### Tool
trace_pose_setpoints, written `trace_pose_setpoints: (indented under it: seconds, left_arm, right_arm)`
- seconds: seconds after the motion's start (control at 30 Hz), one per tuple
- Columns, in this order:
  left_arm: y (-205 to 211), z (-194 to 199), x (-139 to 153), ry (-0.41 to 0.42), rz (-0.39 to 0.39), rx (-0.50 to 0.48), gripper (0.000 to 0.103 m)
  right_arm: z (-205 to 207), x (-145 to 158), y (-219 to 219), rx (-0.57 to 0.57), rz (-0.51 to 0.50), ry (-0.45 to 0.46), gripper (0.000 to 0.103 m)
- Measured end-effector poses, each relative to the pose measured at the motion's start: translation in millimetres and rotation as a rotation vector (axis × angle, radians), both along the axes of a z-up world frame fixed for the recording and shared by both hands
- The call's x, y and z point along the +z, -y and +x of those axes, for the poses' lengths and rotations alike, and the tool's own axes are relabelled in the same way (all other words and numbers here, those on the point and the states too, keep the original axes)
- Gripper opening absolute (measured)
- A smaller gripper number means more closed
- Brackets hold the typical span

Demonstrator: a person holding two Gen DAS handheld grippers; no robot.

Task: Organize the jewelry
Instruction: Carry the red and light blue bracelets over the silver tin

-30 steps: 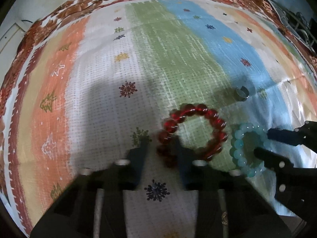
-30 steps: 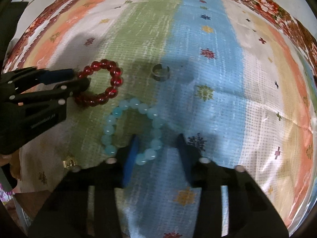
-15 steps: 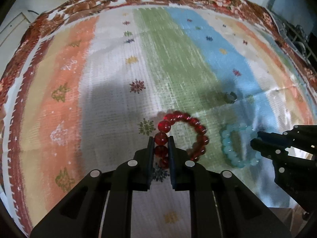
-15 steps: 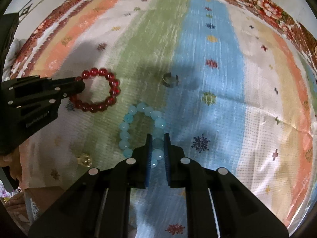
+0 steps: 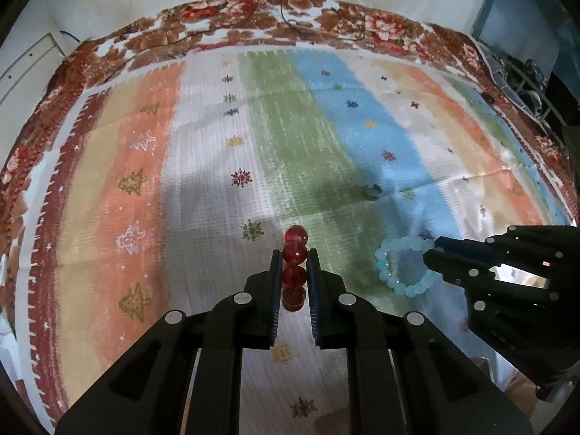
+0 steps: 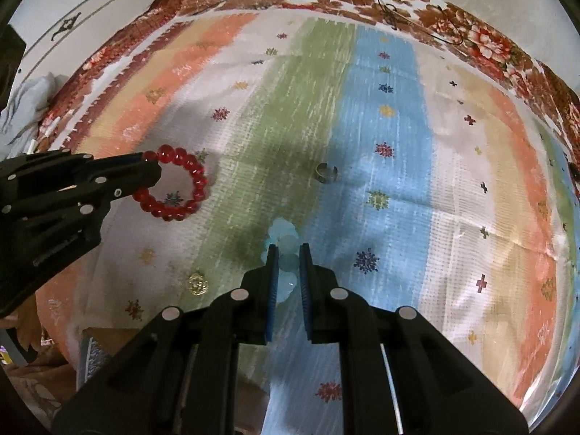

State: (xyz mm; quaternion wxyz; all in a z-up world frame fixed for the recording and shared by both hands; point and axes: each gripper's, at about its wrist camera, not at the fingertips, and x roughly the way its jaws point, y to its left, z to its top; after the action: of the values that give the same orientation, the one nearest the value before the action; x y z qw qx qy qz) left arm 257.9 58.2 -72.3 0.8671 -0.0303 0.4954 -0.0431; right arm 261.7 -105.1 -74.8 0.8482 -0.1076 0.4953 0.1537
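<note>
My left gripper (image 5: 294, 258) is shut on a red bead bracelet (image 5: 295, 264) and holds it edge-on above the striped cloth; in the right wrist view the bracelet (image 6: 181, 188) hangs as a ring from the left gripper (image 6: 154, 166). My right gripper (image 6: 288, 253) is shut on a pale blue bead bracelet (image 6: 284, 243), lifted off the cloth; in the left wrist view it (image 5: 402, 268) hangs from the right gripper (image 5: 433, 252).
A small silver open ring (image 6: 326, 174) lies on the cloth at the green-blue stripe border, also in the left wrist view (image 5: 371, 191). A gold ring (image 6: 197, 284) lies near the cloth's front edge. The striped cloth (image 5: 181, 181) covers the table; cables lie at its far edge.
Both grippers closed on their bracelets, then lifted them off the cloth. The bracelets now hang from the jaws, and both cameras are higher above the table.
</note>
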Motion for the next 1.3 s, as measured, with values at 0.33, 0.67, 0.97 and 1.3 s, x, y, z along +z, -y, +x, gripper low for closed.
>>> trace_pose_setpoints:
  seconds: [0.33,0.67,0.97,1.3]
  left_arm:
    - [-0.9,-24.4,15.7,0.024,-0.015,0.013,0.013]
    - [4.9,-51.5,30.1,0.067,0.003,0.03,0.013]
    - [9.9,-77.7,45.8,0.113,0.016,0.035,0.013]
    - [19.0,-106.6,55.1,0.145,-0.012,0.019,0.013]
  right_arm:
    - [-24.3,15.8,0.8,0.017,0.015,0.031,0.013]
    - [-43.3,32.3,2.2,0.004,0.025,0.068,0.013]
    - [-68.3,49.2,1.9,-0.003,0.059,0.106,0.013]
    - [-101.9,57.0,1.3,0.022,0.062,0.131,0.013]
